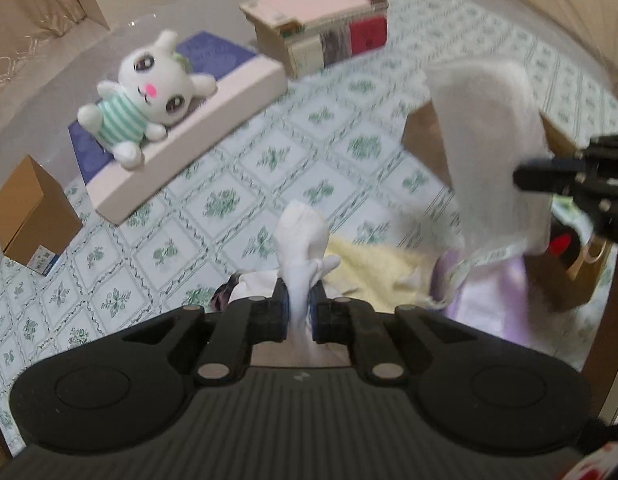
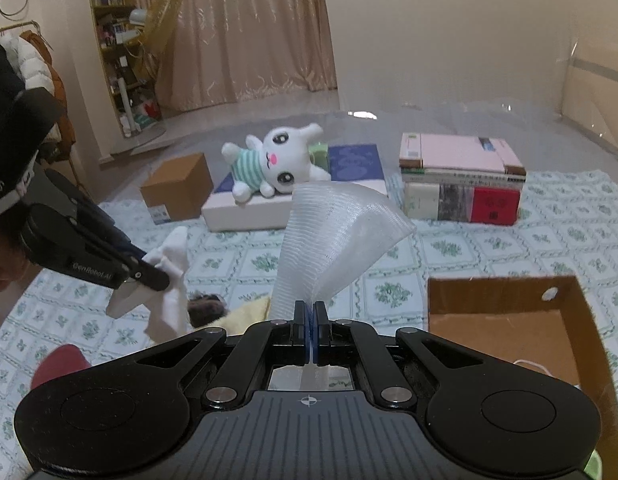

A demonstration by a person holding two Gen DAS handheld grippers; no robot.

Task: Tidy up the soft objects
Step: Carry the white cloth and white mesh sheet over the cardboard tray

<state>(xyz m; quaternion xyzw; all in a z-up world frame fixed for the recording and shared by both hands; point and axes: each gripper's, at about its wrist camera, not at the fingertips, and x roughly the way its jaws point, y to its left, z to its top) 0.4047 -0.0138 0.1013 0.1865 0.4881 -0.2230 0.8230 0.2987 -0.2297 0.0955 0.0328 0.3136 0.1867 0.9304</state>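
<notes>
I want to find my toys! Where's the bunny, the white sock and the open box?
bunny (image 2: pixel 278 164), right wrist view, its face.
white sock (image 1: pixel 303 236), left wrist view, its upper end.
open box (image 2: pixel 505 330), right wrist view, inside wall.

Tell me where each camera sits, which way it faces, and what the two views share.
Left wrist: rides the left tongs, angled steeply down at the floral cloth; its pads pinch a white sock; right tongs enter at right.
Right wrist: rides the right tongs, looking across the room; they grip a sheer mesh cloth; left tongs at left.
Shared: plush bunny, book stack.
</notes>
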